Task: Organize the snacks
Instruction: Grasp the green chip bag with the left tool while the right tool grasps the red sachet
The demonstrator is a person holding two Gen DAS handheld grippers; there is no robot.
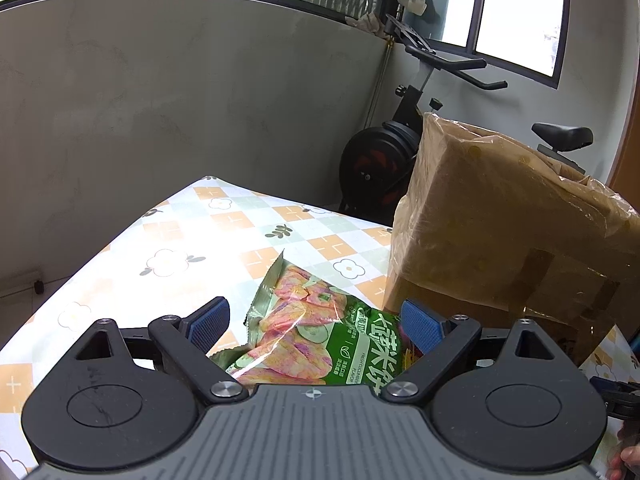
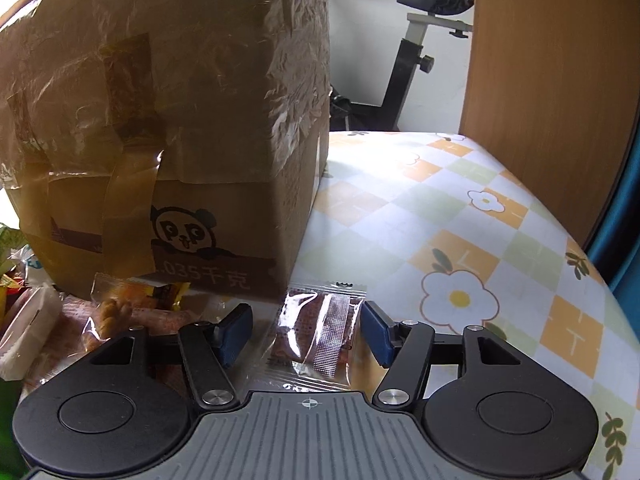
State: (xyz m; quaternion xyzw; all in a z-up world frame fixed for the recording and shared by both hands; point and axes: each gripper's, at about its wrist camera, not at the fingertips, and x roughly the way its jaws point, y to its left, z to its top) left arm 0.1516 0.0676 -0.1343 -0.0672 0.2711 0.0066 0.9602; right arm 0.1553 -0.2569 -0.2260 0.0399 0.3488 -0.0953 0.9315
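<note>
A green bag of vegetable crisps (image 1: pixel 320 332) lies on the flowered tablecloth (image 1: pixel 192 240). My left gripper (image 1: pixel 314 322) hangs over it, jaws wide open; its blue pads (image 1: pixel 208 322) stand either side of the bag, and tablecloth shows between the left pad and the bag. A small clear-wrapped brown snack (image 2: pixel 320 328) lies on the cloth at the corner of a taped cardboard box (image 2: pixel 180 120). My right gripper (image 2: pixel 306 332) straddles it, open, with a gap at the left pad (image 2: pixel 236 332). Several more snack packets (image 2: pixel 112 312) are heaped at the box's foot, left of the gripper.
The tall box (image 1: pixel 500 220), with a panda print and wrapped in film, fills the table's middle. An exercise bike (image 1: pixel 400 152) stands beyond the far table edge. A wooden panel (image 2: pixel 540 60) rises at the right. A fingertip (image 1: pixel 628 456) shows at the lower right.
</note>
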